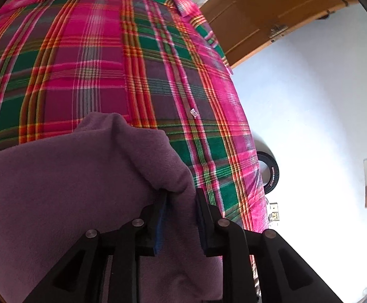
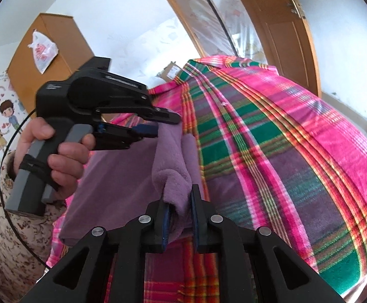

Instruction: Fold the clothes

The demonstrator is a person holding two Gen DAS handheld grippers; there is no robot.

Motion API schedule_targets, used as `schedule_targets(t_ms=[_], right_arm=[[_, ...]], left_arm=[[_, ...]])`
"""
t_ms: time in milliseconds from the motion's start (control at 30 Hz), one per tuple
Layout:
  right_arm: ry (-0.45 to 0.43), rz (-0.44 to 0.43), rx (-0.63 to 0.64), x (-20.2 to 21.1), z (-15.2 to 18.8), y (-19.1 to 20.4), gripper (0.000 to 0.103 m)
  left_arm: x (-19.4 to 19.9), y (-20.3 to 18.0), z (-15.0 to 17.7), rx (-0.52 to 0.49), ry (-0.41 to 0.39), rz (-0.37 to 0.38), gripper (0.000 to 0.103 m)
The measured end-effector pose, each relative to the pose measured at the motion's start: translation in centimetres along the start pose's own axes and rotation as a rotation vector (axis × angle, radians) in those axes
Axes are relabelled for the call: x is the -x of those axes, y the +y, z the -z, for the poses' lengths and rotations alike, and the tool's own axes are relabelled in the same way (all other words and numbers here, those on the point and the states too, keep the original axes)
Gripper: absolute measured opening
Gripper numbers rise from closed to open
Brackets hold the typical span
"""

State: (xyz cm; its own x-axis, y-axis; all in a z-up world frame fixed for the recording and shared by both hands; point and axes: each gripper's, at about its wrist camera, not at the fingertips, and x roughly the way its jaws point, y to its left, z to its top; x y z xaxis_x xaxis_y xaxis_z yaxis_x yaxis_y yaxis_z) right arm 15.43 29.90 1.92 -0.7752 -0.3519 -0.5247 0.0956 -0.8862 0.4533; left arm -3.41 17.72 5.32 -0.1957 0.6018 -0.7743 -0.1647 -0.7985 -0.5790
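purple fleece garment, plaid cloth beneath

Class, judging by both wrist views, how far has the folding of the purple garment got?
Done: both grippers grip the purple garment above the plaid cover. In hand: left gripper and right gripper pinch bunched edges. Left: no neat fold shows yet; the folding itself remains.
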Motion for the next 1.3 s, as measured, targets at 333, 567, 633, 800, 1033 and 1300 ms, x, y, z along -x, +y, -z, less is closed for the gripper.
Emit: schedule_targets(t_ms=[333, 567, 633, 800, 1033, 1300], right_arm=[[0.025, 0.026, -0.062, 0.5, 0.2, -1.9, 0.023], [0.029, 0.078, -0.02, 1.0, 0.2, -1.6, 0.025], [0.006, 0.109, -0.016, 2.0, 0.0, -2.0, 0.025], [-0.051, 0.15, 0.048, 3.5, -1.3, -1.5, 0.026], [-0.015, 0.086, 0.216, 0.7, -2.3, 2.2, 0.026], [0.067, 0.135, 0.273, -1.3, -0.5, 1.3, 0.026]], left_arm=[[4.3, 0.7, 1.3, -0.055, -0.101, 0.003, 0.023], [7.6, 4.5, 2.7, -0.003, -0.171, -0.018, 0.023], [8.1, 5.8, 3.1, 0.02, -0.17, -0.022, 0.023], [9.9, 8.6, 4.4, 0.071, -0.195, -0.029, 0.023], [10.5, 10.2, 6.0, 0.082, -0.221, -0.075, 0.023], [9.8, 11.2, 7.9, 0.062, -0.216, -0.088, 0.023]])
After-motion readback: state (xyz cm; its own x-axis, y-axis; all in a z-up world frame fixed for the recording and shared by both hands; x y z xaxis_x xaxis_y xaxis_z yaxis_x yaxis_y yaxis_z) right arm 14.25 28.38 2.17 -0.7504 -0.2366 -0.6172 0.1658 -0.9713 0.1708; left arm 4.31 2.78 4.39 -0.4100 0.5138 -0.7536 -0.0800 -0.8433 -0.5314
